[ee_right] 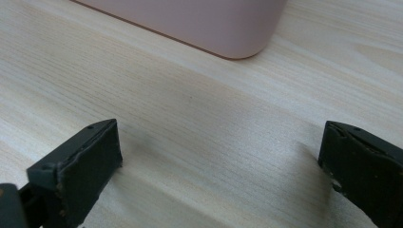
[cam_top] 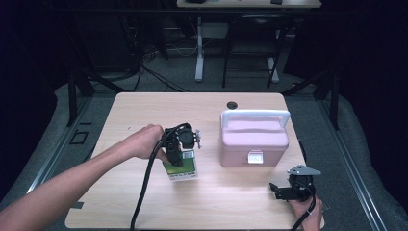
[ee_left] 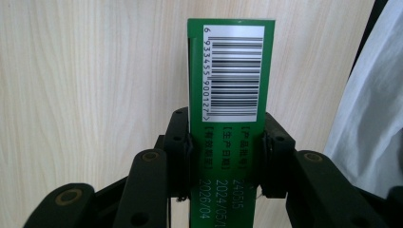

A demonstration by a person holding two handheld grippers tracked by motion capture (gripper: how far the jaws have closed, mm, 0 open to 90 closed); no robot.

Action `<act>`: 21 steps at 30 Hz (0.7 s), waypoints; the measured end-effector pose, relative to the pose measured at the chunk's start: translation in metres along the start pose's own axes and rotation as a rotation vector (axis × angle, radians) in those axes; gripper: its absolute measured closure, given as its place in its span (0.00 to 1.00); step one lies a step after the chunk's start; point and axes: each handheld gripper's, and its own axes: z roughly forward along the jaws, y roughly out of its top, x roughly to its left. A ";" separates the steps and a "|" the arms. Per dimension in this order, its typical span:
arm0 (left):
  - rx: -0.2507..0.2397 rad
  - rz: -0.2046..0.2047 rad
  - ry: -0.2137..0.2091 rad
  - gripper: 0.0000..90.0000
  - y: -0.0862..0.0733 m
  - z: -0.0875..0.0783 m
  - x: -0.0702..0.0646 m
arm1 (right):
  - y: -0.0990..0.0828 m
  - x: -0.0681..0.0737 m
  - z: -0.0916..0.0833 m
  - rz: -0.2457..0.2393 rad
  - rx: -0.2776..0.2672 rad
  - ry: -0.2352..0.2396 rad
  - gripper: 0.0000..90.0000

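Green box (ee_left: 227, 118) clamped crosswise in left gripper (ee_left: 227, 156); long axis points away along fingers (ee_left: 177, 137).

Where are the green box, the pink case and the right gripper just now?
green box (ee_left: 230, 142): left gripper view, on its green side below the barcode, between the jaws.
pink case (cam_top: 253, 137): high view, on its closed lid.
right gripper (ee_right: 218, 161): right gripper view, midway between its open jaws, over the table.

the high view is dim and soft — the table (cam_top: 144, 110) is lit from above, the room around it nearly black. both gripper views are brighter and sharper, with soft shadows on the wood.
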 end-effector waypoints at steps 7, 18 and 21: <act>-0.003 -0.061 0.014 0.70 -0.026 -0.007 0.007 | 0.000 0.000 0.000 0.000 0.001 0.001 0.00; -0.006 -0.188 0.032 0.70 -0.073 -0.018 0.021 | 0.000 0.001 0.000 0.024 -0.005 -0.002 0.00; -0.004 -0.230 0.034 0.70 -0.087 -0.019 0.028 | 0.000 0.000 0.000 0.005 0.000 -0.001 0.00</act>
